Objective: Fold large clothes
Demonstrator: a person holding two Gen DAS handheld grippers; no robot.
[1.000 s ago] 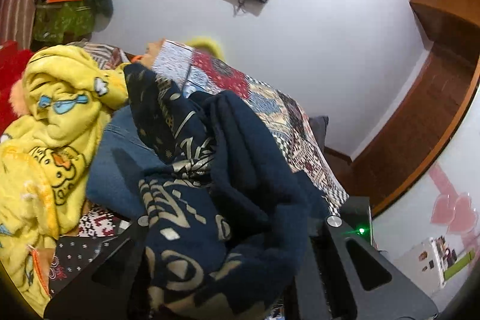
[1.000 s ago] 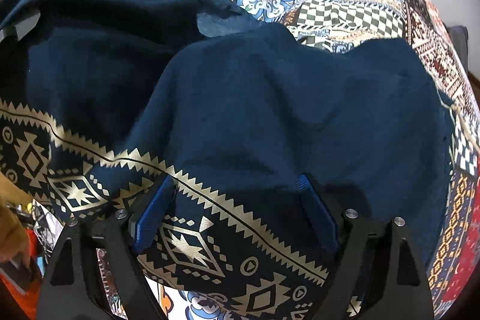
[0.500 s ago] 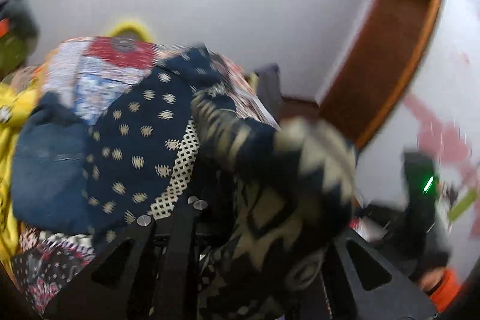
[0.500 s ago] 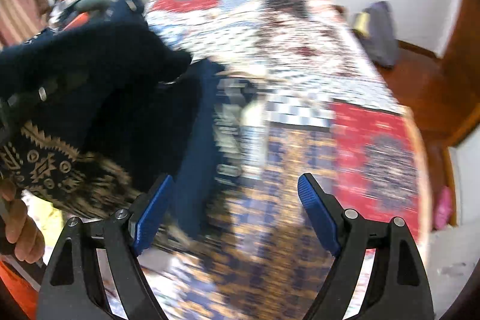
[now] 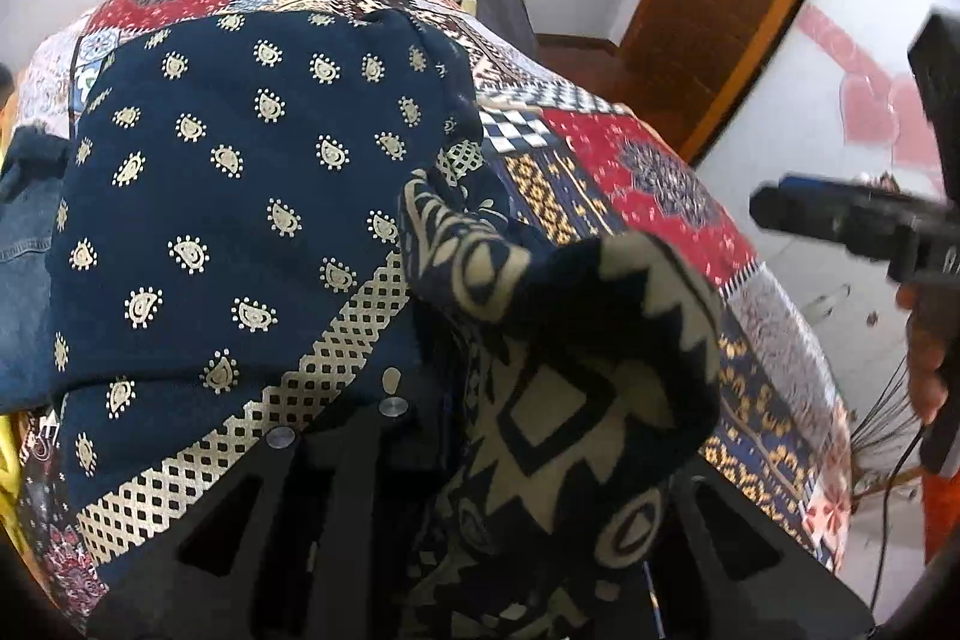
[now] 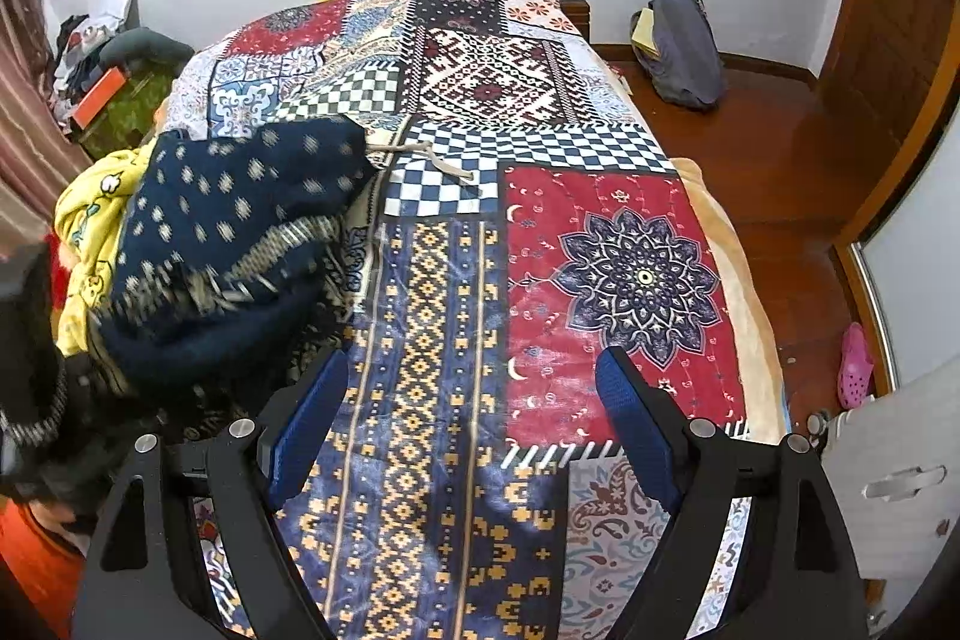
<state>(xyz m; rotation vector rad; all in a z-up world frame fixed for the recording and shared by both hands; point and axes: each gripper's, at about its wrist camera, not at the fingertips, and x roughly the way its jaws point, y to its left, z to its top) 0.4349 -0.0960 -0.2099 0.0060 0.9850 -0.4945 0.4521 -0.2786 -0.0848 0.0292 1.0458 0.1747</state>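
The left gripper [image 5: 480,490] has its jaws clamped on a bunched navy patterned garment [image 5: 240,220], which drapes over them and spreads away across the bed's left side. The right gripper [image 6: 474,418] hovers with jaws wide apart over the bare patchwork bedspread [image 6: 630,274]. A yellow blanket [image 6: 90,226] lies beyond the garment.
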